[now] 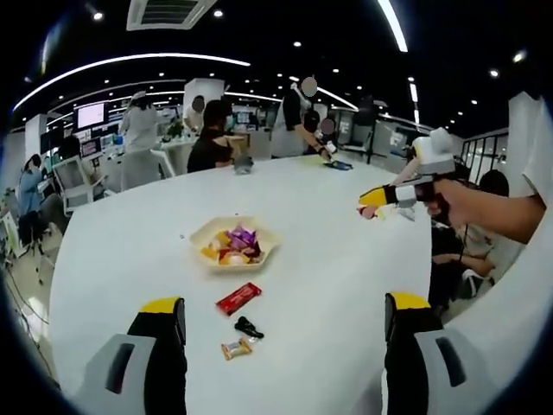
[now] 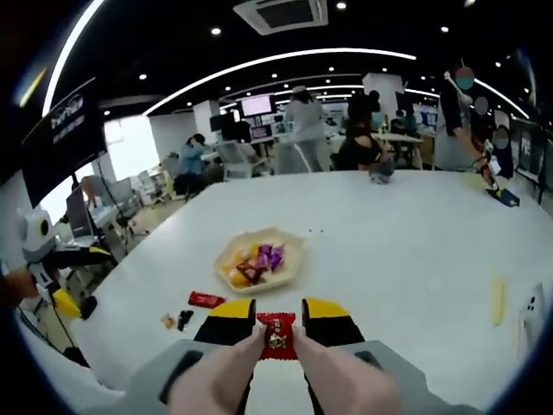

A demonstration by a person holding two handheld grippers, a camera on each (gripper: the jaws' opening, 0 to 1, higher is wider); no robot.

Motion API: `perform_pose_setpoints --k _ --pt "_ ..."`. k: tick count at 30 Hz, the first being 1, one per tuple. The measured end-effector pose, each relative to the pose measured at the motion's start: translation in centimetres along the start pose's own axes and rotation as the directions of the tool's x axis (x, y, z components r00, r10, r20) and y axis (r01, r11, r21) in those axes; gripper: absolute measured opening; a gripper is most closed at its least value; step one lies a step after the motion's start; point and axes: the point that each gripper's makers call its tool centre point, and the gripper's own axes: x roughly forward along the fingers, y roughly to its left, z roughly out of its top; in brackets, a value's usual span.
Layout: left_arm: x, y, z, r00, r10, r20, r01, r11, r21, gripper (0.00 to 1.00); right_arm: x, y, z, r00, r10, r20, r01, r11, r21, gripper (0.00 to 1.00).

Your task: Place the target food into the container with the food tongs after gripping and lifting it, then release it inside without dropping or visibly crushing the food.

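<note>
The right gripper point(image 2: 278, 327) is holding a small red packet point(image 2: 277, 335) between its yellow-tipped jaws. The jaws are closing on it from both sides, and the packet is keeping its flat shape, so the grip looks light enough not to crush it. I think it is being carried above the white table point(image 2: 406, 251), because the bowl point(image 2: 259, 258) is lying further ahead and the packet must travel there.

The bowl is a pale, shallow dish with several coloured sweets already inside. It is standing near the middle of the table, well apart from the gripper, probably so that both hands can reach it.

In the left gripper view the left gripper point(image 1: 285, 316) is standing wide, with nothing between its jaws; it seems to be waiting. Before it a red bar point(image 1: 238, 298), a small black thing point(image 1: 249, 328) and an orange wrapper point(image 1: 236, 348) are lying on the table, near each other, between the jaws and the bowl. These may be the next foods to take.

People are sitting and standing at the far edge of the table.
</note>
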Motion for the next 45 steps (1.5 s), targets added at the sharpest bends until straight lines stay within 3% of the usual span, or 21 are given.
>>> perform_pose_setpoints --k 12,16,23,33,45 --pt "-0.3 0.6 0.2 0.999 0.043 0.013 -0.042 0.999 -0.024 0.99 2.8 0.5 2.7 0.998 0.056 -0.003 -0.056 0.997 -0.057 0.20" --pt "-0.7 1.0 -0.3 0.997 0.071 0.010 -0.071 0.996 -0.057 0.99 6.0 1.1 6.6 0.994 0.110 0.024 -0.107 0.988 -0.109 0.20" --pt "-1.3 1.5 -0.5 0.993 0.115 0.014 -0.114 0.991 -0.074 0.99 9.8 1.9 9.3 0.986 0.162 0.027 -0.155 0.974 -0.166 0.20" --pt "-3.1 3.1 -1.3 0.981 0.194 -0.005 -0.193 0.974 -0.122 0.99 14.7 3.7 9.5 0.973 0.232 -0.010 -0.230 0.954 -0.192 0.20" --pt "-4.4 3.6 -2.6 0.967 0.251 -0.031 -0.253 0.952 -0.171 0.99 19.4 2.9 9.4 0.968 0.240 -0.069 -0.249 0.940 -0.235 0.20"
